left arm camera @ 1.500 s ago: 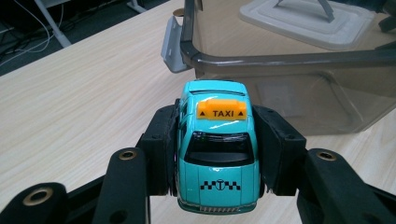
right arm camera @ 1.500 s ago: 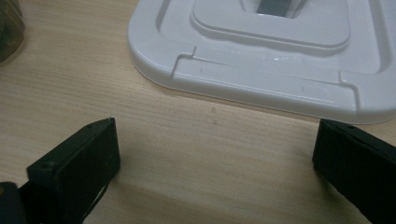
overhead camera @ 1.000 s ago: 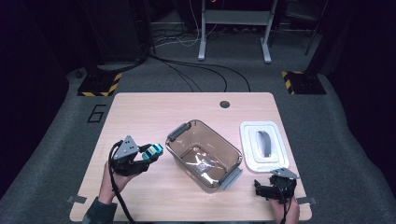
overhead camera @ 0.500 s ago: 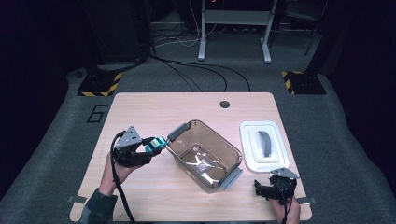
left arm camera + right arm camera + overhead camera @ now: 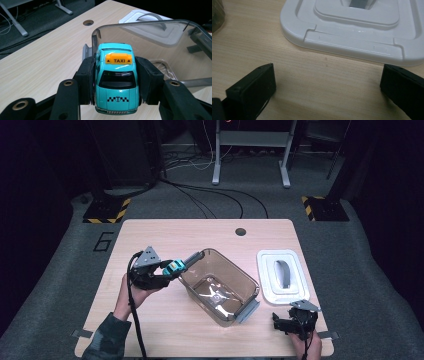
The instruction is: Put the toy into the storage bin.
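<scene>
- Left gripper (image 5: 172,268): jaws closed on the flanks of a turquoise toy taxi (image 5: 116,77), 1 pad on each side; the car sits level between the pads, its orange TAXI sign uppermost and its nose toward the camera in the left gripper view
- In the high view the left gripper is held above the table (image 5: 150,237), at the left rim of the bin (image 5: 220,287); the taxi (image 5: 173,268) is at that rim, just beside the grey latch (image 5: 192,257) there
- Whether the taxi touches the rim cannot be told
- Bin: clear, brown-tinted, rectangular, set at a slant near the table's middle; a crumpled piece of clear wrap (image 5: 216,296) lies on its floor; a 2nd grey latch (image 5: 247,312) hangs at the near right end
- Lid (image 5: 281,276): white with a grey handle, flat on the table to the right of the bin, apart from it
- Right gripper (image 5: 286,323): low over the table's near right corner, in front of the lid
- In the right gripper view its 2 black jaws stand wide apart with bare wood between them and nothing held; the lid's near edge (image 5: 352,45) lies just beyond the tips
- Table: pale wood, with 1 round hole (image 5: 240,231) near the far edge
</scene>
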### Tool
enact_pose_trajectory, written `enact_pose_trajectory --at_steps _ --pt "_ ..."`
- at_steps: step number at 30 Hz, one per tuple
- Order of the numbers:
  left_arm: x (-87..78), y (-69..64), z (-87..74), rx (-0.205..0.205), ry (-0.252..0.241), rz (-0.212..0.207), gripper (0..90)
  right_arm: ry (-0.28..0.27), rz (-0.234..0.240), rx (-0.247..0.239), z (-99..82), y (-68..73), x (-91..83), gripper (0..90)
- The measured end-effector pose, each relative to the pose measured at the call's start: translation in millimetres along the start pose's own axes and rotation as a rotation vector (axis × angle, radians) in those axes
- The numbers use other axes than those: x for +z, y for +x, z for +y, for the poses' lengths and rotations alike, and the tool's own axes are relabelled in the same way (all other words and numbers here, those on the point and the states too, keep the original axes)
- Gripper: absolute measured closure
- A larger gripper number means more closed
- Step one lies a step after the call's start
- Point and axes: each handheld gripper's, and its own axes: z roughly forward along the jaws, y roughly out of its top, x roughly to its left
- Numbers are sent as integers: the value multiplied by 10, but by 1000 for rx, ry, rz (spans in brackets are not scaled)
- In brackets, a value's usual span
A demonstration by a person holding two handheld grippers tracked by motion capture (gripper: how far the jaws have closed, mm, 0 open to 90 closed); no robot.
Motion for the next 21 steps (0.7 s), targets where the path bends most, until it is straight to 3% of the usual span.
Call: enact_pose_trajectory --at_steps 10,21 --pt "149 -45 160 18 6 -10 527 0 0 0 0 0 0 0" --pt "295 -55 237 -2 5 -13 526 0 0 0 0 0 0 0"
